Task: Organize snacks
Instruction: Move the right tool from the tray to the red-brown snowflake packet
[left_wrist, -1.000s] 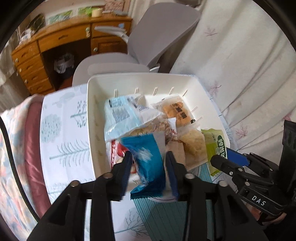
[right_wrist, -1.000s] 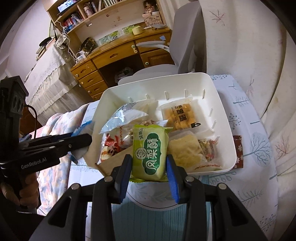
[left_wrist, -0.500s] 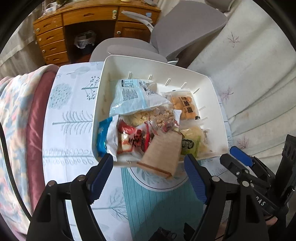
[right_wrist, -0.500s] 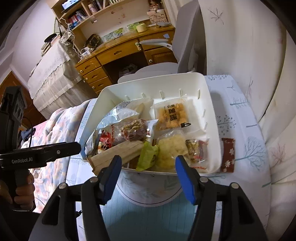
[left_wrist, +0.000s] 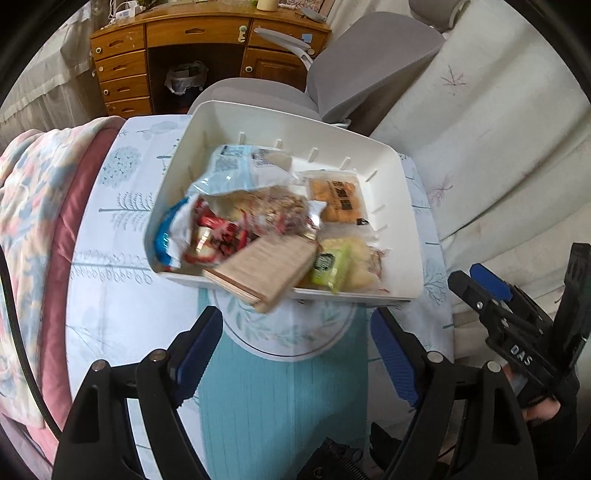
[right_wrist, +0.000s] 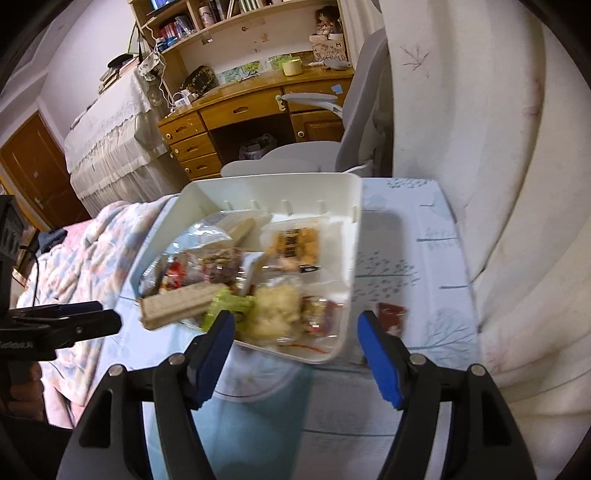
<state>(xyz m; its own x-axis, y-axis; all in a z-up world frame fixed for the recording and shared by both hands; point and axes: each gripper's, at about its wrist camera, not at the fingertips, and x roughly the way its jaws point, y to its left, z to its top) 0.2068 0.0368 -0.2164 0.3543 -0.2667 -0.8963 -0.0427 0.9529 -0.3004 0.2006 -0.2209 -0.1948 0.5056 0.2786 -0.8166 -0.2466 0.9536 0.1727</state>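
Snacks (left_wrist: 266, 229) fill a white bin (left_wrist: 399, 206) on the tree-print tabletop (left_wrist: 122, 295), near a wooden desk (left_wrist: 192, 40) and grey chair (left_wrist: 362, 70). Both grippers, left (left_wrist: 295, 354) and right (right_wrist: 295, 354), have fingers spreading wider with nothing between them.

The white bin (left_wrist: 402, 236) sits mid-desk (left_wrist: 110, 295), heaped with snack packets; a tan cracker pack (left_wrist: 266, 271) juts over its near rim and blocks a straight reach there. Bare cloth lies open on the near side of the bin, under the left claw (left_wrist: 295, 339), whose jaws are opening with nothing between them. The right claw (right_wrist: 295, 343), also opening and empty, straddles the bin's near corner. To the bin's right the desk is free save a small red packet (right_wrist: 391, 314). A grey chair (left_wrist: 354, 70) closes off the far side
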